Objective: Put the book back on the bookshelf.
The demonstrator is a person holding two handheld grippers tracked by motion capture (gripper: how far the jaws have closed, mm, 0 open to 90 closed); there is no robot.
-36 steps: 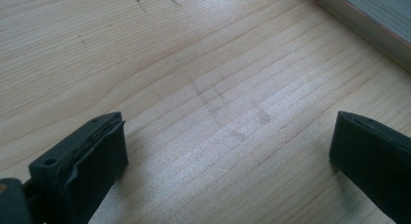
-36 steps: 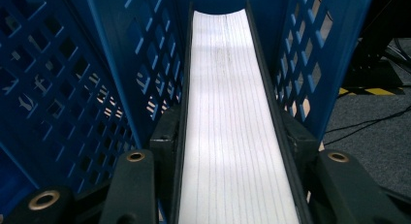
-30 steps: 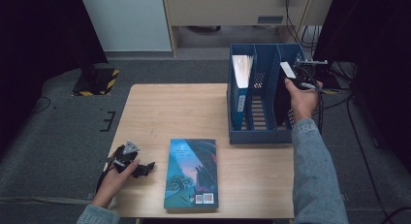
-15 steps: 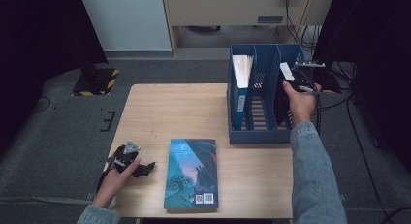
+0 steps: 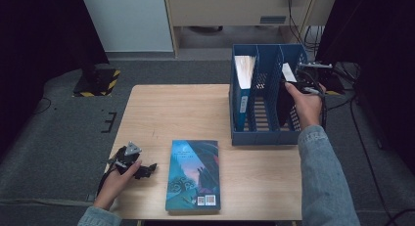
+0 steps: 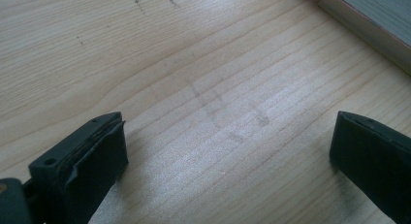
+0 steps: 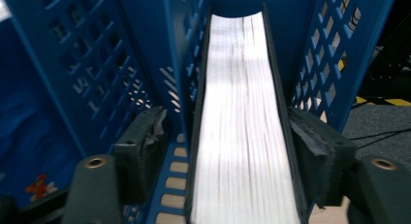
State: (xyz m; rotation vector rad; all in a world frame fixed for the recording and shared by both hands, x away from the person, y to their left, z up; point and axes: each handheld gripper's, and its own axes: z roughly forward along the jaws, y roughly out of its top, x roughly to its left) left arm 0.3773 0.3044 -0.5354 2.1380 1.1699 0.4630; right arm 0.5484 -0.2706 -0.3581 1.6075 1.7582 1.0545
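A dark-covered book (image 7: 245,132) stands on edge in the rightmost compartment of the blue file rack (image 5: 264,135) at the right of the high view, its pale page block turned up toward the camera on the right tool (image 7: 232,153). That tool's jaws have just been opening: in the right gripper view the book sits between them, the left pad plainly clear of the cover and the right pad at or just off it, so the grip looks let go. A bound book of this thickness should handle as stiff and fairly weighty (the smooth covers may slip under a light pinch), and it is best taken across both covers near the top edge, where the rack walls leave room. A second book (image 5: 243,84) stands in the rack's left compartment. At the lower centre of the high view a third book (image 5: 192,174), blue-covered, lies flat on the tabletop (image 5: 186,113). The left tool (image 6: 228,151) rests low at the lower left with its jaws spread wide over bare wood, gripping nothing, the flat book's corner just entering the upper right of its view.
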